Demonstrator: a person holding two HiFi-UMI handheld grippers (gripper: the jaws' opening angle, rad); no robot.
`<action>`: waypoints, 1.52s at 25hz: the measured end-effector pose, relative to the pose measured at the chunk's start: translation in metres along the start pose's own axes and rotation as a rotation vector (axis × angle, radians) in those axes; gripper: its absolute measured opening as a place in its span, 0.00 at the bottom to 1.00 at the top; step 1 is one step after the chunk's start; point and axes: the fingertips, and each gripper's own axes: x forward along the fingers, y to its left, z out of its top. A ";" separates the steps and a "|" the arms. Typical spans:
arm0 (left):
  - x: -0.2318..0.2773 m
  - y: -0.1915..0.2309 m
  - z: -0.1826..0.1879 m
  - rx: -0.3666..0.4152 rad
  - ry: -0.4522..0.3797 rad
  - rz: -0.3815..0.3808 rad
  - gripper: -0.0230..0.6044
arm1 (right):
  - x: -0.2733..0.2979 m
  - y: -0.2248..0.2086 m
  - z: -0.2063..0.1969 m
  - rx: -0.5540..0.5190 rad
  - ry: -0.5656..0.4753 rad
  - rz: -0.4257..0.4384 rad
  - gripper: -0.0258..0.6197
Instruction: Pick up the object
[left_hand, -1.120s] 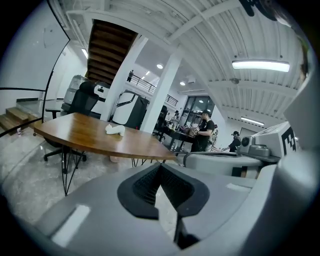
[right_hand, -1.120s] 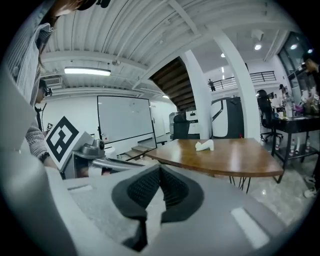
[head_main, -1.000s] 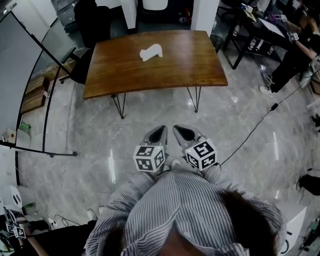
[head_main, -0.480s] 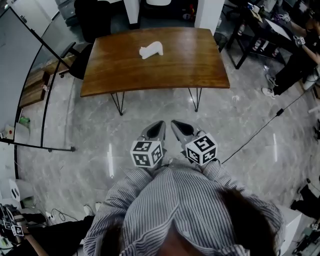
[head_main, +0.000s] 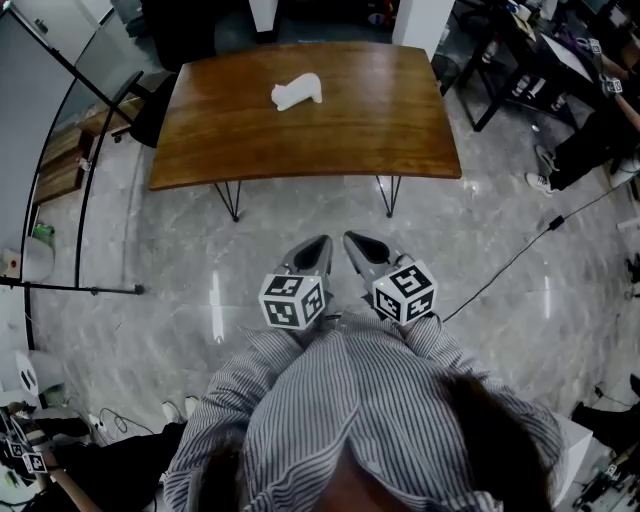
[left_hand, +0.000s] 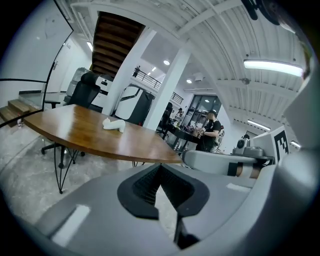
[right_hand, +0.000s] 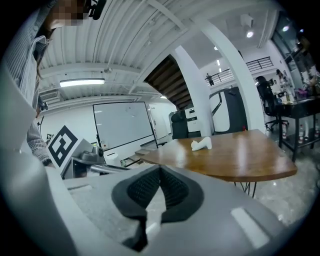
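Observation:
The object is a small white elongated piece (head_main: 296, 92) lying on the far half of a brown wooden table (head_main: 380, 130). It also shows far ahead in the left gripper view, as the white piece (left_hand: 114, 124), and in the right gripper view, as the white piece (right_hand: 201, 144). Both grippers are held side by side close to the person's striped shirt, over the floor and well short of the table. My left gripper (head_main: 320, 244) (left_hand: 160, 167) is shut and holds nothing. My right gripper (head_main: 351, 240) (right_hand: 160, 170) is shut too, with nothing between its pads.
Grey marble floor lies between me and the table's hairpin legs (head_main: 232, 200). A black cable (head_main: 520, 258) runs across the floor at the right. A person (head_main: 590, 130) sits by a black desk (head_main: 510, 50) at the upper right. A black chair (head_main: 150, 110) and a glass partition frame (head_main: 75, 200) stand at the left.
In the head view the table and white piece have shifted slightly and look a little nearer. Both grippers stay shut in front of the body.

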 end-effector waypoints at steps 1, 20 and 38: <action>0.006 0.002 0.001 -0.006 0.003 -0.008 0.04 | 0.004 -0.006 0.001 0.004 0.000 -0.004 0.04; 0.171 0.159 0.177 0.096 0.039 -0.150 0.04 | 0.225 -0.142 0.131 0.039 -0.085 -0.103 0.04; 0.249 0.212 0.217 0.134 0.143 -0.254 0.04 | 0.285 -0.212 0.160 0.125 -0.070 -0.107 0.04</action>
